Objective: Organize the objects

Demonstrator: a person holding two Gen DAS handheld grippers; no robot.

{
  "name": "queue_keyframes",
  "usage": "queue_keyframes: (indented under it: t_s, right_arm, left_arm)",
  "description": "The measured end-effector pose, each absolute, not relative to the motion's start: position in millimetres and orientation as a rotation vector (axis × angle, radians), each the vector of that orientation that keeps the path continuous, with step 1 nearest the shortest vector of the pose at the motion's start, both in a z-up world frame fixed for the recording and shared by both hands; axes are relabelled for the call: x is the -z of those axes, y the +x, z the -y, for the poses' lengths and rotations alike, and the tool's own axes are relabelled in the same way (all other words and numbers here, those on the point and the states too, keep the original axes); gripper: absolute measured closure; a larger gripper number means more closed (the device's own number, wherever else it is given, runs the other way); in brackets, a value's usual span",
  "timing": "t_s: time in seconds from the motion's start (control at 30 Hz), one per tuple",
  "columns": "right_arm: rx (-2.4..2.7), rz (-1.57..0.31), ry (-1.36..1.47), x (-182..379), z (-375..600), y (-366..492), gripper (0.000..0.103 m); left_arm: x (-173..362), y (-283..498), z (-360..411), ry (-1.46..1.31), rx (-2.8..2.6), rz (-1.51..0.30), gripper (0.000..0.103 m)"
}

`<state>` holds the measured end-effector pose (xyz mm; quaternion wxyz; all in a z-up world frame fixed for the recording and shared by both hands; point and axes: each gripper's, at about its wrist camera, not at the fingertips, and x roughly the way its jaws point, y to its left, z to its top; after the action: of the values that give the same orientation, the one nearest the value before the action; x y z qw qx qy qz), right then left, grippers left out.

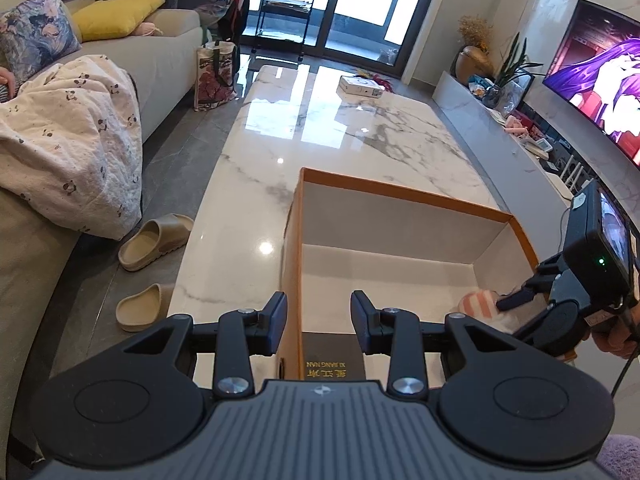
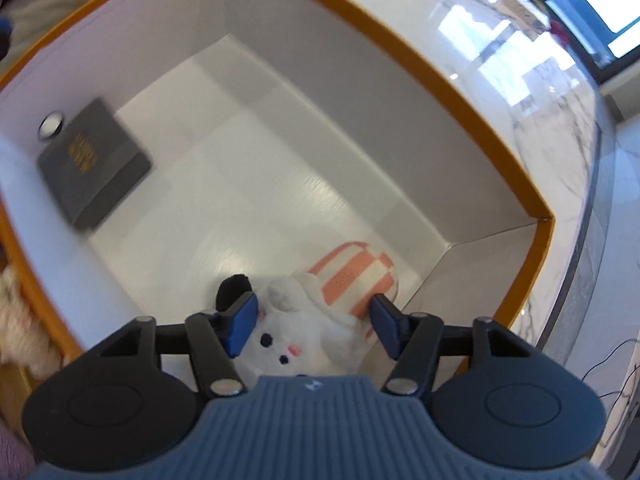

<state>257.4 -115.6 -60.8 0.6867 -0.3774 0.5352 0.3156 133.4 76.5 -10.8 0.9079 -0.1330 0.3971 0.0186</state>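
Note:
An open box with an orange rim (image 1: 400,194) and white inside stands on the marble table (image 1: 320,128). In it lie a dark flat book with gold lettering (image 1: 334,360) and a white plush toy with an orange-striped part (image 1: 476,304). My left gripper (image 1: 319,320) is open and straddles the box's left wall without touching it. From above, the right wrist view shows the box (image 2: 400,52), the book (image 2: 96,164) and the plush (image 2: 304,332) on the floor of the box. My right gripper (image 2: 314,326) is open around the plush. Its fingertip (image 1: 510,302) shows beside the toy.
A small round silver thing (image 2: 51,125) sits by the book. A white carton (image 1: 362,86) lies at the table's far end. A sofa with a blanket (image 1: 72,140), slippers (image 1: 156,240) and a tote bag (image 1: 216,76) are left; a TV (image 1: 600,80) is right.

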Motion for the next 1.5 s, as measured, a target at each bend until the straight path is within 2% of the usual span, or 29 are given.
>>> queue_keyframes:
  t_s: [0.07, 0.27, 0.33, 0.57, 0.67, 0.73, 0.9, 1.17, 1.3, 1.5]
  right_arm:
    - [-0.709, -1.237, -0.818, 57, 118, 259, 0.050]
    - [-0.689, -1.202, -0.764, 57, 125, 254, 0.048]
    - [-0.678, -1.149, -0.743, 48, 128, 245, 0.053]
    - [-0.634, -0.906, -0.558, -8, 158, 188, 0.053]
    - [-0.604, -0.824, -0.479, -22, 173, 155, 0.053]
    - [-0.563, -0.757, -0.440, -26, 181, 131, 0.053]
    - [-0.481, -0.707, -0.353, -13, 193, 90, 0.053]
    - [-0.331, -0.747, -0.248, 28, 212, 59, 0.052]
    - [-0.290, -0.799, -0.234, 45, 227, 58, 0.047]
    - [-0.244, -0.825, -0.231, 59, 246, 58, 0.042]
  left_arm:
    - [9, 133, -74, -0.270, -0.033, -0.816, 0.064]
    - [-1, 121, -59, -0.239, 0.016, -0.804, 0.064]
    - [-5, 114, -55, -0.234, 0.040, -0.799, 0.064]
    - [-10, 92, -31, -0.175, 0.114, -0.815, 0.064]
    - [-3, 83, -17, -0.131, 0.128, -0.842, 0.054]
    - [4, 78, -9, -0.100, 0.137, -0.867, 0.052]
    - [29, 71, 6, -0.046, 0.147, -0.946, 0.050]
    - [72, 59, 25, 0.001, 0.165, -1.048, 0.048]
    - [84, 56, 28, 0.009, 0.161, -1.059, 0.046]
    - [93, 62, 38, 0.051, 0.145, -1.065, 0.036]
